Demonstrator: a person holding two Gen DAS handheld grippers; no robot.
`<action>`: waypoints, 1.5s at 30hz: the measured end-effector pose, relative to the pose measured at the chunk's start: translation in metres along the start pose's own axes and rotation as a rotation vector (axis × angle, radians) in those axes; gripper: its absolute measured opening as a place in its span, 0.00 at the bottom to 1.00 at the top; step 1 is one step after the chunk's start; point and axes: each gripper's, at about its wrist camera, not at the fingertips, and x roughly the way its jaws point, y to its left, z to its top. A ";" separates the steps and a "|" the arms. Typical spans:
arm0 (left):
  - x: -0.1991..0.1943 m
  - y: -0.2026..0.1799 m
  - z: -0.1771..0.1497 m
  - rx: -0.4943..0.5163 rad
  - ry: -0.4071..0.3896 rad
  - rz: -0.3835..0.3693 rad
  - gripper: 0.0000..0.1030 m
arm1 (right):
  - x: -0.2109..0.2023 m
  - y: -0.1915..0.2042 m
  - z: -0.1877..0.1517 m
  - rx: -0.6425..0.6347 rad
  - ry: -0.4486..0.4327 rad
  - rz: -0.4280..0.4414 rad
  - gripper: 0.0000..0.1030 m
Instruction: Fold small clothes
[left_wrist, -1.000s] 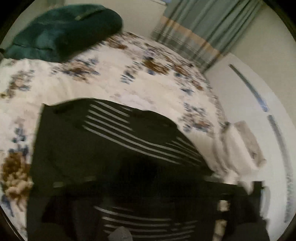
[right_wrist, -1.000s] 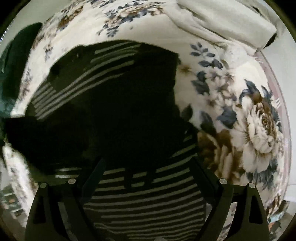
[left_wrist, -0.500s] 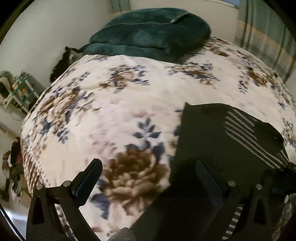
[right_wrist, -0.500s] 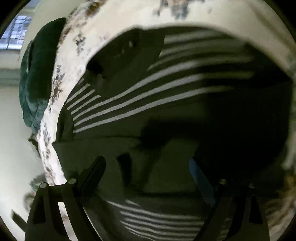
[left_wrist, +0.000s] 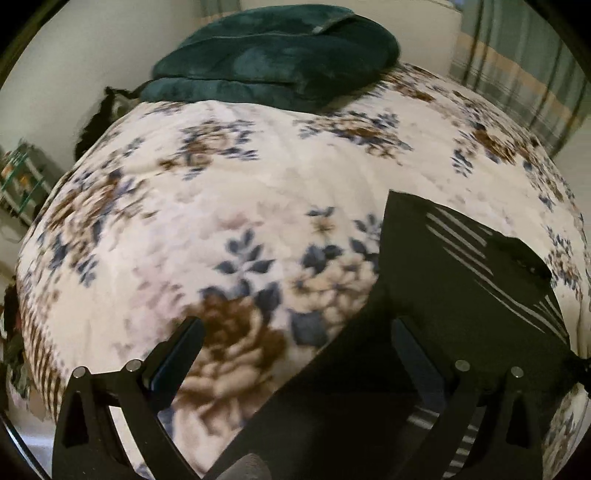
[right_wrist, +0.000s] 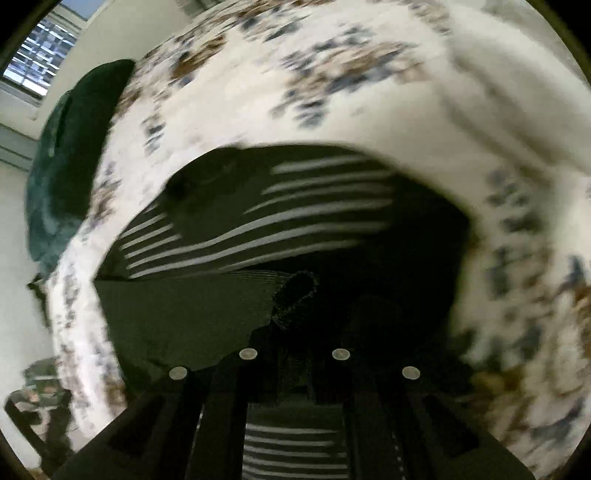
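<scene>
A black garment with thin white stripes (left_wrist: 461, 280) lies on the floral bedspread (left_wrist: 258, 206), in the lower right of the left wrist view. My left gripper (left_wrist: 299, 343) is open above the garment's left edge, and its right finger (left_wrist: 417, 358) is over the dark cloth. In the right wrist view the same garment (right_wrist: 295, 221) fills the middle. My right gripper (right_wrist: 295, 347) has its fingers close together on the dark cloth of the garment; the fingertips are lost in shadow.
A folded dark green blanket (left_wrist: 273, 59) lies at the far end of the bed and shows at the left in the right wrist view (right_wrist: 70, 158). A striped curtain (left_wrist: 517, 66) hangs at back right. Clutter (left_wrist: 22, 177) sits off the bed's left side.
My right gripper has closed from wide open onto the garment's cloth. My left gripper swung left to the garment's left edge and stayed open.
</scene>
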 end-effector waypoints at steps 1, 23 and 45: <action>0.008 -0.011 0.004 0.022 0.003 -0.011 1.00 | 0.003 -0.010 0.005 0.008 0.020 -0.016 0.09; 0.104 -0.062 0.018 0.302 0.146 0.016 1.00 | 0.038 -0.049 -0.046 -0.025 0.179 -0.397 0.50; 0.162 -0.093 0.080 0.271 0.269 -0.310 0.31 | 0.054 -0.041 0.014 0.142 0.026 -0.209 0.14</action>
